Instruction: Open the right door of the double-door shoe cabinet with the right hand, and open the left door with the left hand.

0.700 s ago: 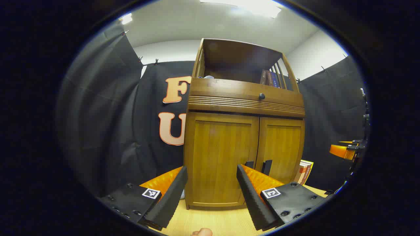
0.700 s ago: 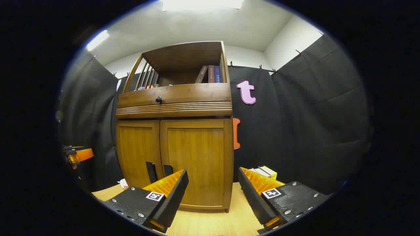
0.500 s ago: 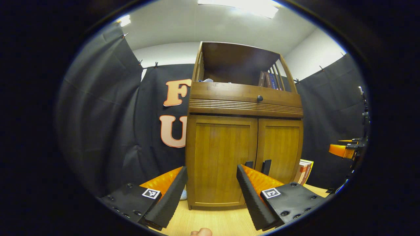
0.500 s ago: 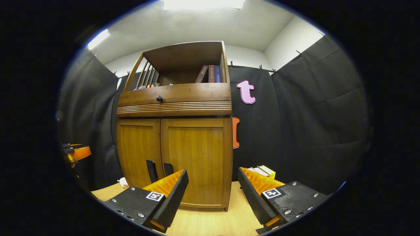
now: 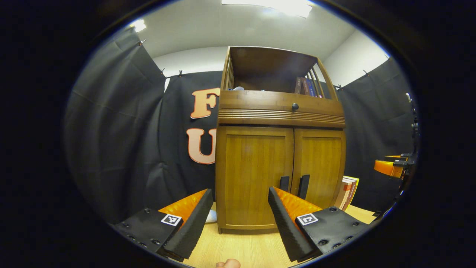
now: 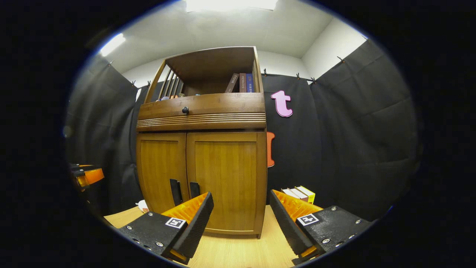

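Open gap before closed cabinet doors (image 5: 282,171)

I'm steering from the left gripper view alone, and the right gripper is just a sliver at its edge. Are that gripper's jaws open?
Observer: Yes. In the right gripper view the right gripper has its jaws wide apart, with nothing between them.
Operator: What is it aimed at?
Observer: The right door. It shows straight ahead through the gap, and the gripper is short of it.
Operator: Where is that door's handle from there?
Observer: The right door's handle sits left of the gap, just above the finger on the left of that view.
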